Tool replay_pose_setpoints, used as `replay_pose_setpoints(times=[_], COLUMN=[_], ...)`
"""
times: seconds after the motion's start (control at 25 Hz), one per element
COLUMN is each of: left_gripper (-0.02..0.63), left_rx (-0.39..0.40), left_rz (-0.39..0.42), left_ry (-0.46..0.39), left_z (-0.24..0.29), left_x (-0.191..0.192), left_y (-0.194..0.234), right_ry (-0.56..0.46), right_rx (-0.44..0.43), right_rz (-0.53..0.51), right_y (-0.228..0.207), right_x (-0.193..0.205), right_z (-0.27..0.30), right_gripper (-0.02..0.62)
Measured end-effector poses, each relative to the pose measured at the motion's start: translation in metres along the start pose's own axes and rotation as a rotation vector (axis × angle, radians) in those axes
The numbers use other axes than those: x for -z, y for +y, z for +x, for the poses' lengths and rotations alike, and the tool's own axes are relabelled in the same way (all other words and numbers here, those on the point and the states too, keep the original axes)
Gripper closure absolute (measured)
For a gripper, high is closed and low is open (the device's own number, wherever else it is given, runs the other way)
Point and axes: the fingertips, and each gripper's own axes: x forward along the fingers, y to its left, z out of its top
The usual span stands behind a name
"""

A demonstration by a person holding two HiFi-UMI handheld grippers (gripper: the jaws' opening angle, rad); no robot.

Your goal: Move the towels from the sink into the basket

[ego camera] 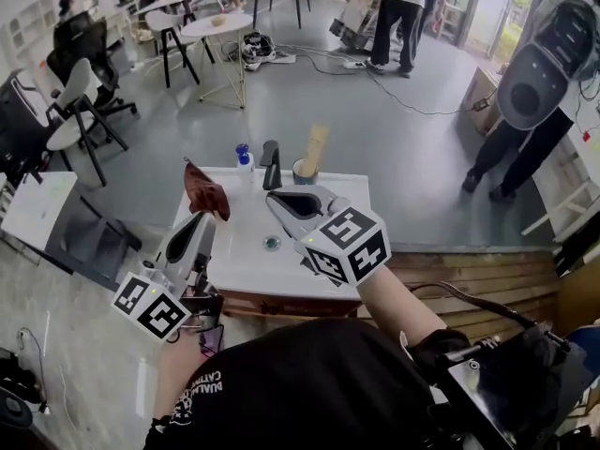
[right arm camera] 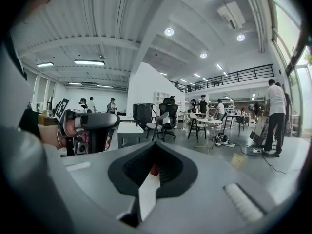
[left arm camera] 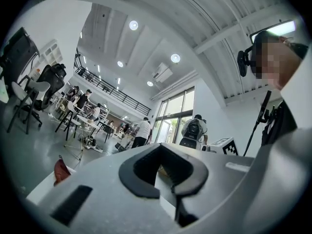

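Note:
A red-brown towel [ego camera: 205, 195] stands bunched up at the far left edge of the white sink top [ego camera: 246, 262]; in the left gripper view the towel [left arm camera: 61, 171] lies off to the left. My left gripper [ego camera: 201, 219] hovers just in front of the towel with its jaws shut and nothing in them. My right gripper [ego camera: 277, 201] is over the middle of the sink, near the black faucet [ego camera: 271, 165], shut and holding nothing. Through the right gripper [right arm camera: 153, 149], a speck of the red towel shows beyond the tips. I cannot make out a basket.
A blue-capped bottle [ego camera: 243, 157] and a cup with a wooden stick [ego camera: 307, 164] stand beside the faucet. The drain [ego camera: 272, 243] is in the basin. A dark wire object [ego camera: 208, 334] sits below the left gripper. Chairs, tables and people fill the room behind.

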Motion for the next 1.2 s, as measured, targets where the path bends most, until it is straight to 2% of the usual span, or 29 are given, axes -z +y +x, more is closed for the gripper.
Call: replay_pose_setpoints(times=[0.2, 0.48, 0.8, 1.2], left_gripper=[0.603, 0.603, 0.603, 0.603], left_rx=[0.010, 0.078, 0.158, 0.214], left_rz=[-0.007, -0.056, -0.072, -0.107], left_ry=[0.012, 0.042, 0.122, 0.179], left_z=[0.014, 0.029, 0.023, 0.005], left_x=[0.003, -0.001, -0.025, -0.046], left_y=[0.017, 0.053, 0.125, 0.213], right_ry=[-0.002, 0.027, 0.025, 0.067], right_rx=[0.004, 0.058, 0.147, 0.231], right_rz=[0.046, 0.094, 0.146, 0.209], right_y=[-0.015, -0.023, -0.023, -0.015], right_x=[0.008, 0.010, -0.004, 0.005], right_z=[0.012, 0.041, 0.115, 0.200], right_gripper=[0.588, 0.588, 0.588, 0.588])
